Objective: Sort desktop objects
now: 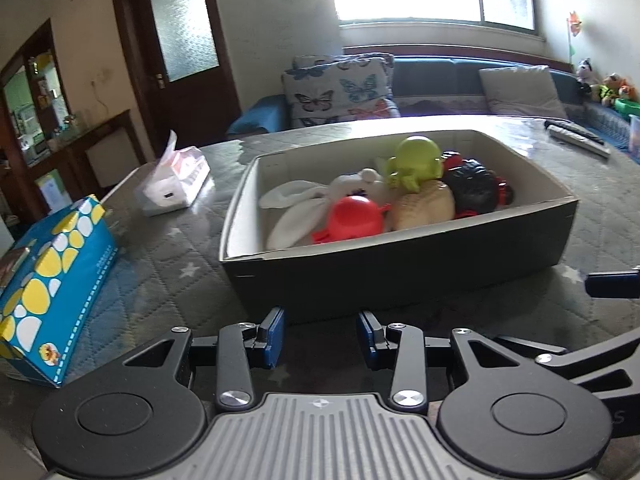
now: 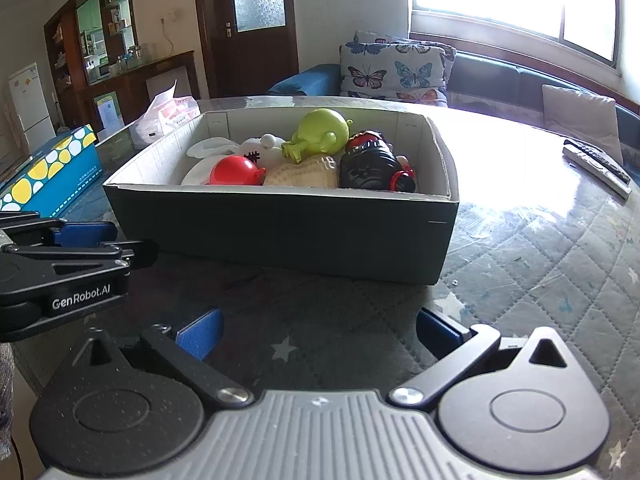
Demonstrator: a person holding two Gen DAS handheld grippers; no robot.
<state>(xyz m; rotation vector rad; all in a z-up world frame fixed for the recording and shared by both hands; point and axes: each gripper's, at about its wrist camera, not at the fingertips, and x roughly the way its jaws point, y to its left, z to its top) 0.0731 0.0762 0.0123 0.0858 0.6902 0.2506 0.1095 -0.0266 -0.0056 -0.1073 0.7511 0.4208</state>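
A dark cardboard box with a white inside stands on the quilted table. It holds a green pig toy, a red toy, a white plush rabbit, a beige peanut-shaped toy and a black-and-red figure. My left gripper is open and empty, just in front of the box. My right gripper is wide open and empty, in front of the box.
A blue tissue box with yellow dots lies at the left. A soft tissue pack lies behind it. A remote control lies at the far right. A sofa with cushions is behind the table.
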